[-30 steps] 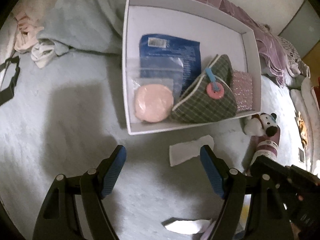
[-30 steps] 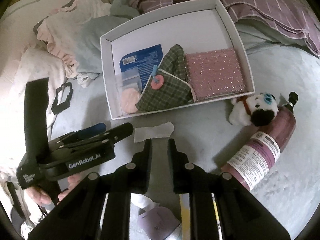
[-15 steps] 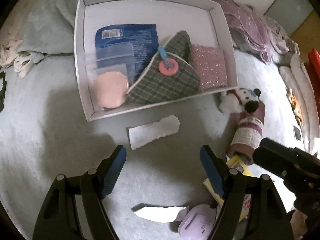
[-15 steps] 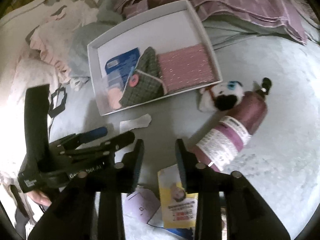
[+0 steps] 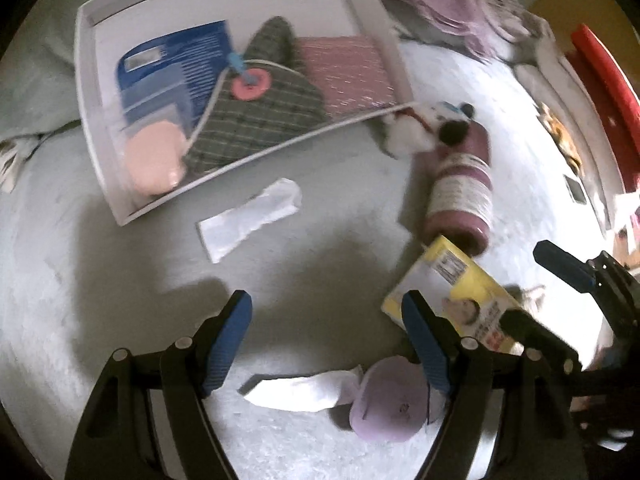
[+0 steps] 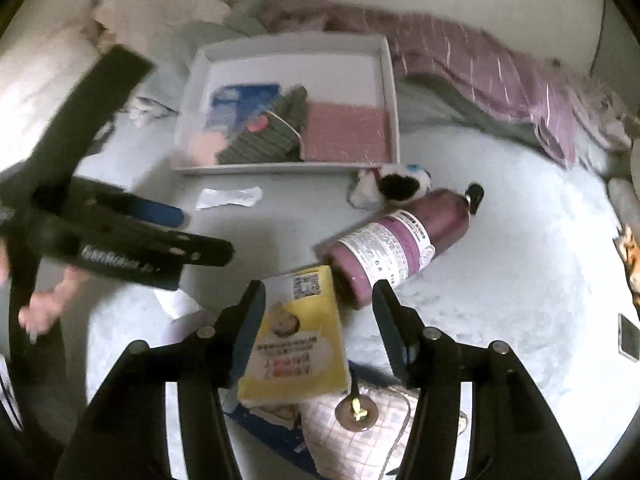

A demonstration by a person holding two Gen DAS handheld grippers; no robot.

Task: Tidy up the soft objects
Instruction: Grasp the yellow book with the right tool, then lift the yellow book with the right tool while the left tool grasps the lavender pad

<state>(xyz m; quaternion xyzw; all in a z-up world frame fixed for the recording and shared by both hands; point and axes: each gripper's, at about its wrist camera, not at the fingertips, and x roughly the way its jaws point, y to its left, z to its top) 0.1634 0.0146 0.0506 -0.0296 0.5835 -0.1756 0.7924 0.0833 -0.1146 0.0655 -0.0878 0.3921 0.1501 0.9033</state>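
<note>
White tray (image 5: 384, 28) sits on the pale bed cover (image 5: 100, 260), already holding soft stuff: green plaid pouch (image 5: 264, 120) with a pink ring on it in the middle, pink knit cloth (image 5: 344, 68) at its right touching the tray wall, blue packet (image 5: 176, 64) to its left, peach puff (image 5: 154, 160) in a clear bag at the near left corner. Just outside the tray's near right corner lies a small plush dog (image 6: 394, 186), white with a black patch, touching the cap end of a purple bottle (image 6: 400, 240) lying on its side. A yellow packet (image 6: 298, 336) touches the bottle's base. A torn white paper strip (image 5: 250, 220) lies near the tray's front edge; another white scrap (image 5: 300, 392) and a lilac round case (image 5: 390, 400) sit close under my left claw (image 5: 326, 340).

Left claw: wide open, nothing between the blue pads, pointing down at bare cover. Right claw (image 6: 320, 328): its jaws have just been opening, now apart over the yellow packet, pads not pressing it. A checked pink pouch (image 6: 360, 440) lies below that packet. Striped purple fabric (image 6: 480, 64) is heaped behind the tray. Both views are blurry.
</note>
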